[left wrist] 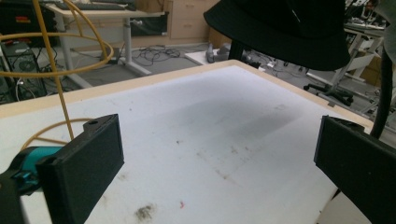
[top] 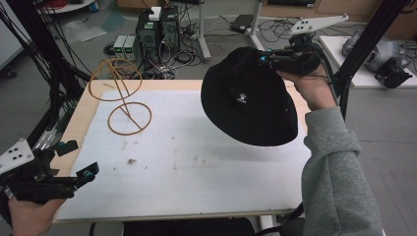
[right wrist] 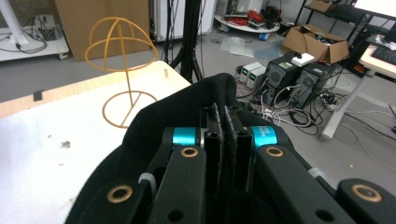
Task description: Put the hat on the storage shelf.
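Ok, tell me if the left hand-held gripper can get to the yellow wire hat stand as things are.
Probably yes. The left hand-held gripper is open at the table's near left corner, and the yellow wire hat stand stands at the far left with bare white tabletop between them. The black bucket hat hangs off to the right.

**Layout on and around the table**

White-topped wooden table (top: 187,167) in the middle. Yellow wire hat stand (top: 123,96) upright at the far left corner, ring base on the tabletop. Black fabric bucket hat (top: 248,101) up in the air over the far right part, clear of the surface, pinched at its far rim by the right gripper (top: 268,58). Left gripper (top: 81,160) at the near left edge, jaws apart, well away from the stand. Black computer towers (top: 157,29) on the floor behind the table.
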Available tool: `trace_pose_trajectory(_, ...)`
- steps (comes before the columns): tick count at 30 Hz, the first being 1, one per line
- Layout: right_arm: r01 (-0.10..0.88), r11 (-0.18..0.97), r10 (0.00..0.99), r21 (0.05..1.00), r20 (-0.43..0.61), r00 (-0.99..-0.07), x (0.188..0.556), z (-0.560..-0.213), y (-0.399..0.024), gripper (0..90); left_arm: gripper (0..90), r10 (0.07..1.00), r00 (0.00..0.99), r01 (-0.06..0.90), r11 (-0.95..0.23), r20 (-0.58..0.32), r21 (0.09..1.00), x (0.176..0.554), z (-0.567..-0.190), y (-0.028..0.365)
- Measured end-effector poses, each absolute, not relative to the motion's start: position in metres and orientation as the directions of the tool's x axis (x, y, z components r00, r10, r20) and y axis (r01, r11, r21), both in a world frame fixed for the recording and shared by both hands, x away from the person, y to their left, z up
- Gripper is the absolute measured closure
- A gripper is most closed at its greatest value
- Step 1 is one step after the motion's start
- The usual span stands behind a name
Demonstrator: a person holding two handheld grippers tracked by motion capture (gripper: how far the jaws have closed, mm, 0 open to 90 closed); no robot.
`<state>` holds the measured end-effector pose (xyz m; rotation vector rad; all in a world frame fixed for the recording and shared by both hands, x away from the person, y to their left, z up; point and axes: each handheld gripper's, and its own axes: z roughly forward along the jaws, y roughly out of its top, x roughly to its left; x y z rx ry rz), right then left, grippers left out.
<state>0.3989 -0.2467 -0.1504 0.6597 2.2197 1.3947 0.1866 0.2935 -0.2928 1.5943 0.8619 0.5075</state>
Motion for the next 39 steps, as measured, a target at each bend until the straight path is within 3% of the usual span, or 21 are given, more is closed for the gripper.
trace_pose_trajectory(9,0.145,0.358,0.591,0.922,-0.103,-0.8,0.381,-0.148,-0.241,87.8,1.7,0.756,0.639,0.241,-0.025,-0.139,0.97,0.163,-0.292,0.299)
trace_pose_trajectory(18,0.131,0.377,0.561,0.917,-0.113,-0.82,0.376,-0.112,-0.221,87.8,1.7,0.752,0.643,0.241,-0.02,-0.145,0.97,0.155,-0.293,0.308)
trace_pose_trajectory(28,0.085,0.419,0.527,0.904,-0.166,-0.833,0.399,-0.076,-0.181,87.7,1.7,0.753,0.64,0.256,-0.019,-0.155,0.967,0.16,-0.296,0.312)
trace_pose_trajectory(39,0.066,0.403,0.478,0.913,-0.148,-0.866,0.423,-0.059,-0.151,87.8,1.7,0.753,0.637,0.267,-0.012,-0.167,0.964,0.164,-0.301,0.315)
